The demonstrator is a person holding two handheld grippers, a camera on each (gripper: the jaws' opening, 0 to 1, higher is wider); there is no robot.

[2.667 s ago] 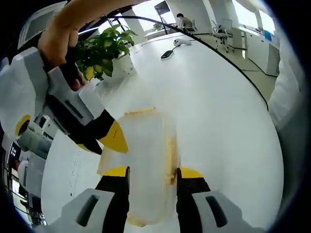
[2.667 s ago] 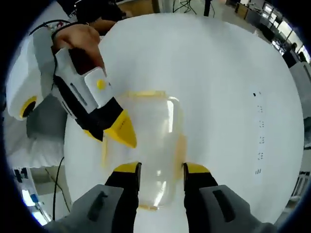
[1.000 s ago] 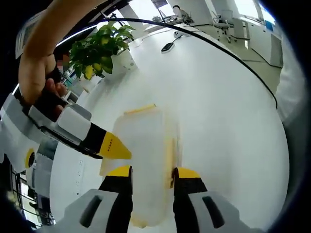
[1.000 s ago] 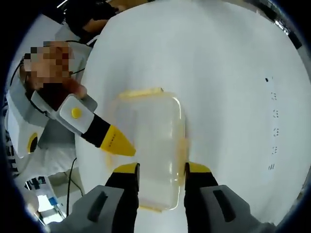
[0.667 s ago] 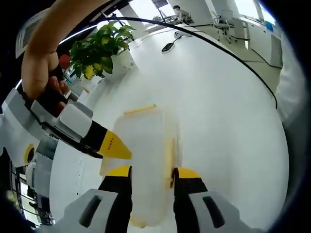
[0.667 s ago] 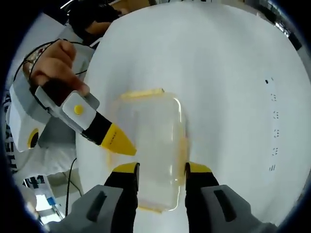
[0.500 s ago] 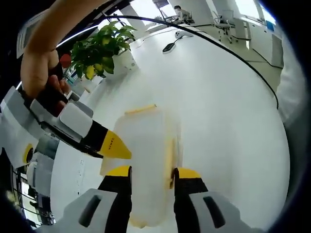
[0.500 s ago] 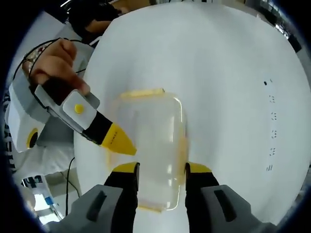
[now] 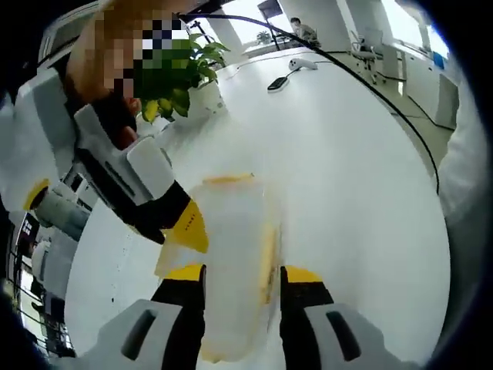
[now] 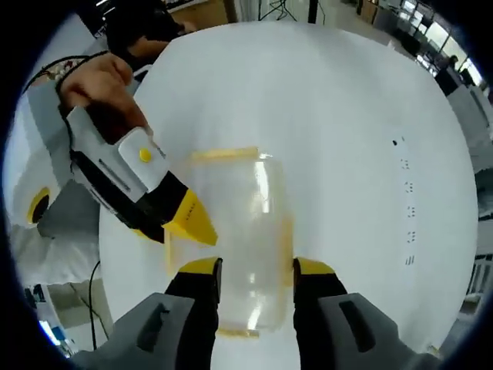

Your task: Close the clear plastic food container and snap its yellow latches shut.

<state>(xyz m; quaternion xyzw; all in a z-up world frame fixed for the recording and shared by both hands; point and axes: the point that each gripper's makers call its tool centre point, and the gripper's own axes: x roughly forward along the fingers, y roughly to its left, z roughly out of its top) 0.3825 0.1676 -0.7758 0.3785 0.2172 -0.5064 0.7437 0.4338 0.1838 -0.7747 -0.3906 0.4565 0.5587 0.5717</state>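
White table carries the clear container, lying between both parted grippers: left gripper, right gripper.

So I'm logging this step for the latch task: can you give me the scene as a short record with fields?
container: clear plastic food container, lid on, lying on the white table
latches: yellow latch at the far end, another along one long side
left gripper, jaws apart, straddling the container
right gripper, jaws apart, straddling the container
background: potted plant at the table edge
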